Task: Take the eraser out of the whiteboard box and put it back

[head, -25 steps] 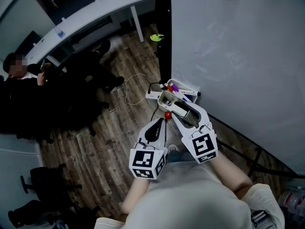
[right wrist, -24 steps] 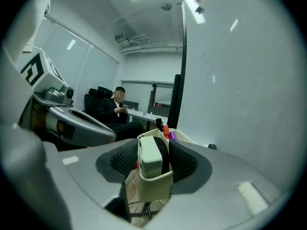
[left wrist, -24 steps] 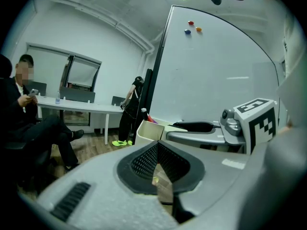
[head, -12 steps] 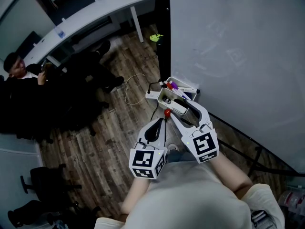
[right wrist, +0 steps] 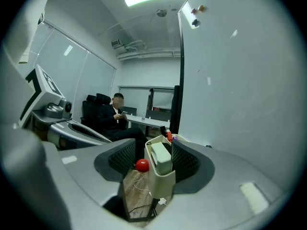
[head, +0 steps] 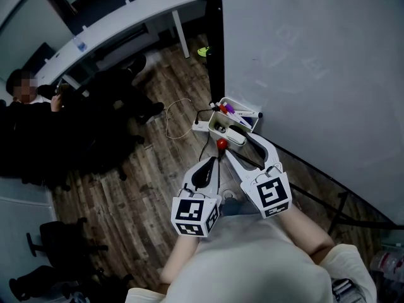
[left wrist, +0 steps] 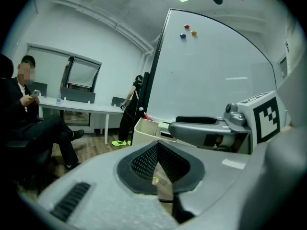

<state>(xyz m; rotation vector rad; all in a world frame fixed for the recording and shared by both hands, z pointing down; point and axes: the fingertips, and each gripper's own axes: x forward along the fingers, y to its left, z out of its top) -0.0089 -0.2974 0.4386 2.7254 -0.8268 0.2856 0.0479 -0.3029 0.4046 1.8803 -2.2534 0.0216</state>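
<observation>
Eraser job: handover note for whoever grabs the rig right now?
Left gripper: shut, empty, short of the whiteboard box.
Right gripper: open; its jaws have just been opening. The eraser and the box stand between them, with the pads not pressing on either.
Eraser: standing in the box.
Done: the put-back looks finished.
Left: probably just draw the right gripper clear of the box.

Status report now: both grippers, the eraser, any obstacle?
Left gripper shut, empty. Right gripper open, fingers just opened, eraser between them, not gripped. Eraser in whiteboard box. Red ball beside box.
</observation>
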